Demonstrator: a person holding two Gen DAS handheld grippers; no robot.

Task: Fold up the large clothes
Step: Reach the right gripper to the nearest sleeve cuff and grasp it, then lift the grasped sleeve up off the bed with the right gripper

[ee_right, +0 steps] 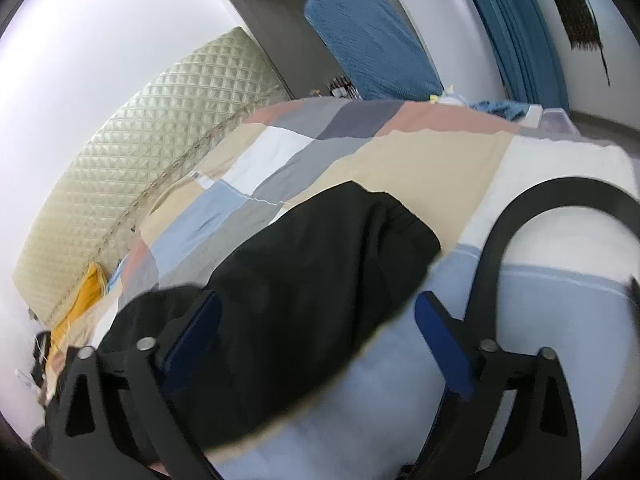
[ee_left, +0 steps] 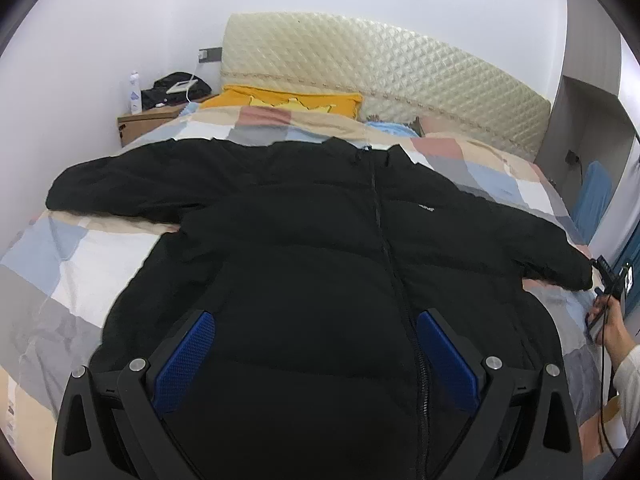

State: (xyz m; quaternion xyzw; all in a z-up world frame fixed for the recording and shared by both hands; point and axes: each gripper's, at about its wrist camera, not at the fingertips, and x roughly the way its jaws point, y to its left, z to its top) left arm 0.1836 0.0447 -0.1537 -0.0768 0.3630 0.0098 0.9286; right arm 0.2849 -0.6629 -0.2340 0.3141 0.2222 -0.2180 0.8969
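Jacket [ee_left: 320, 264] folding has not begun, by the look of it: the black padded coat lies spread flat, front up and zipped, on the bed, both sleeves out to the sides. All folds seem left to do.

Nearest, the left gripper [ee_left: 316, 356] hangs over the hem with its jaws wide apart and nothing between them. The right gripper [ee_right: 320, 344] is also spread wide, hovering over the right sleeve [ee_right: 320, 264], whose cuff points toward 1 o'clock in its view; contact cannot be told.

The jacket is puffy, matte, quilted in horizontal bands. Under it lies a soft patchwork quilt [ee_left: 80, 252] of pale squares. Farther off at 12 o'clock sit a yellow pillow [ee_left: 280, 98] and a diamond-quilted cream headboard [ee_left: 380, 68].
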